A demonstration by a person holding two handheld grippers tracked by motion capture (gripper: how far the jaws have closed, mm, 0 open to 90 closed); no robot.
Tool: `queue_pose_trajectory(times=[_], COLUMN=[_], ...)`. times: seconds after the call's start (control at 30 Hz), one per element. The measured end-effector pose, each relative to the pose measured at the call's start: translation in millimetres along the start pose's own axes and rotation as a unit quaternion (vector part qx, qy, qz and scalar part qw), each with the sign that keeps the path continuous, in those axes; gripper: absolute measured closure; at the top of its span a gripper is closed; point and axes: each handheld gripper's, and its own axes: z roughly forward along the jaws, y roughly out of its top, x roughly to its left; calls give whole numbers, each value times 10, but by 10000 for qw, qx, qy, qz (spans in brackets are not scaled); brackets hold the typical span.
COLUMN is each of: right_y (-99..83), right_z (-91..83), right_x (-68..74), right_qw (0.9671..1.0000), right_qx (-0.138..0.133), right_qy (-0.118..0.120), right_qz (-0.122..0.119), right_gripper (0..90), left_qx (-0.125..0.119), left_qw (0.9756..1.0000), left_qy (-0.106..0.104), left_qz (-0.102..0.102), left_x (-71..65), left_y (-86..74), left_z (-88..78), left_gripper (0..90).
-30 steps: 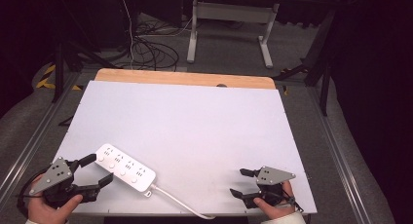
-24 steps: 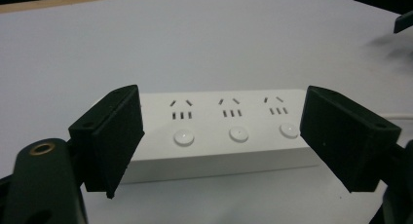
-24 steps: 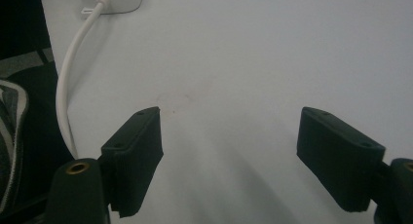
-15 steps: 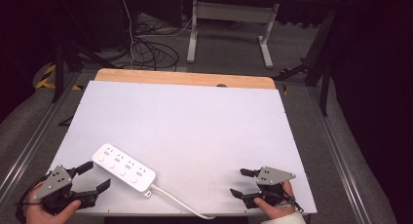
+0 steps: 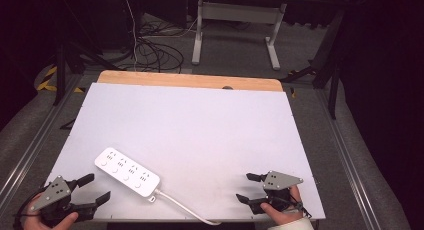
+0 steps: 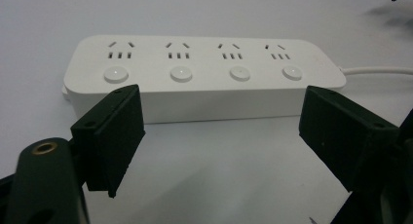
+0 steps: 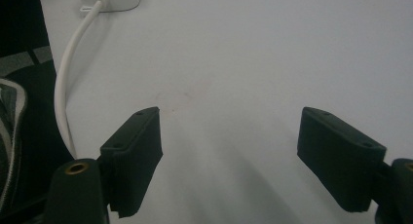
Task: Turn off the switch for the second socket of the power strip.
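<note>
White power strip (image 5: 127, 172) is lying flat and slantwise on the white bench (image 5: 200, 125), toward its near left corner; its cord (image 5: 182, 210) is trailing off the near edge. Left gripper (image 5: 91, 189) is hovering just beside the strip's near side, jaws standing wide and holding nothing; the left gripper view is showing what the high view is blurring: four round buttons and four socket groups along the strip's top, and its long side facing the jaws. Right gripper (image 5: 249, 187) is resting at the near right, well apart from the strip, jaws wide and empty; the right gripper view is catching the cord's exit from the strip's end.
</note>
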Motion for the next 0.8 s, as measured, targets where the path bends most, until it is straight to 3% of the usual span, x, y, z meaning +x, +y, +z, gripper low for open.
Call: queue_pose_trajectory(times=[0.13, 0.53, 0.8], right_y=[0, -1, -2], right_z=[0, 2, 5], right_x=[-1, -6, -5], right_qw=[10000, 10000, 10000], right_qx=[1, -18, -19], right_qy=[-6, -18, -12], right_qz=[0, 15, 26], right_gripper=[251, 250, 250], left_qx=[-2, -258, -142], left_qw=[10000, 9993, 9997], left_qy=[-61, 122, 29], left_qz=[-51, 254, 184], left_x=[8, -83, -95], left_y=[39, 90, 102], left_z=[32, 1, -9], left_gripper=[189, 189, 189])
